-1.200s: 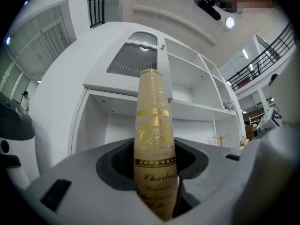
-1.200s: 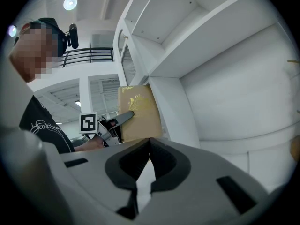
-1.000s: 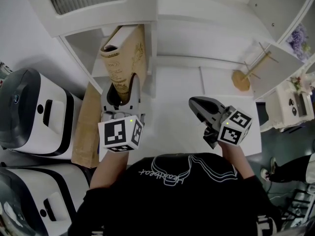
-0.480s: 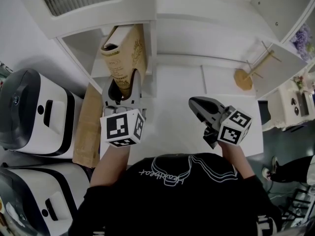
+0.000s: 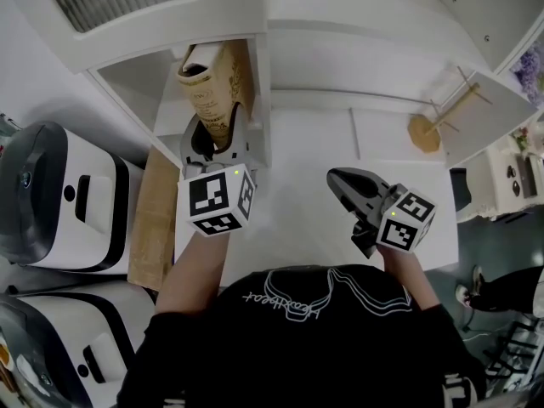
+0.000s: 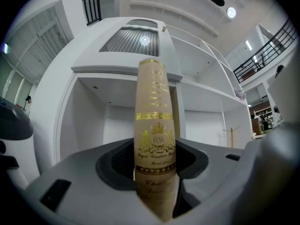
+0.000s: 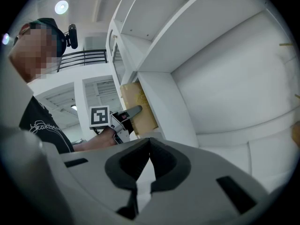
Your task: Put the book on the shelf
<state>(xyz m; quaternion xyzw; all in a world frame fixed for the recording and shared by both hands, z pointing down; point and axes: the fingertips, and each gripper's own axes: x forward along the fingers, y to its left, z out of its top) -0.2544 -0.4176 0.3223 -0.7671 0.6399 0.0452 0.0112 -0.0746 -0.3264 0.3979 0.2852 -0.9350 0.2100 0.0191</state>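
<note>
The book (image 5: 214,87) is tan with gold print and stands upright, its spine (image 6: 154,125) facing the left gripper's camera. My left gripper (image 5: 212,141) is shut on its lower end, with the book partly inside the left compartment of the white shelf (image 5: 259,75). From the left gripper view the open compartment (image 6: 98,121) lies straight behind the book. My right gripper (image 5: 342,182) is shut and holds nothing, hovering over the white surface to the right. The right gripper view shows its jaws (image 7: 149,146) meeting at the tips, with the left gripper (image 7: 125,117) and the book (image 7: 139,108) by the shelf divider.
Two white and black machines (image 5: 59,202) stand at the left, with a brown board (image 5: 153,219) beside them. A small wooden stand (image 5: 429,127) sits on the shelf at the right. Purple flowers (image 5: 532,79) show at the far right edge.
My left gripper has carried the book forward, deeper into the left shelf compartment. The right gripper has stayed where it was.
</note>
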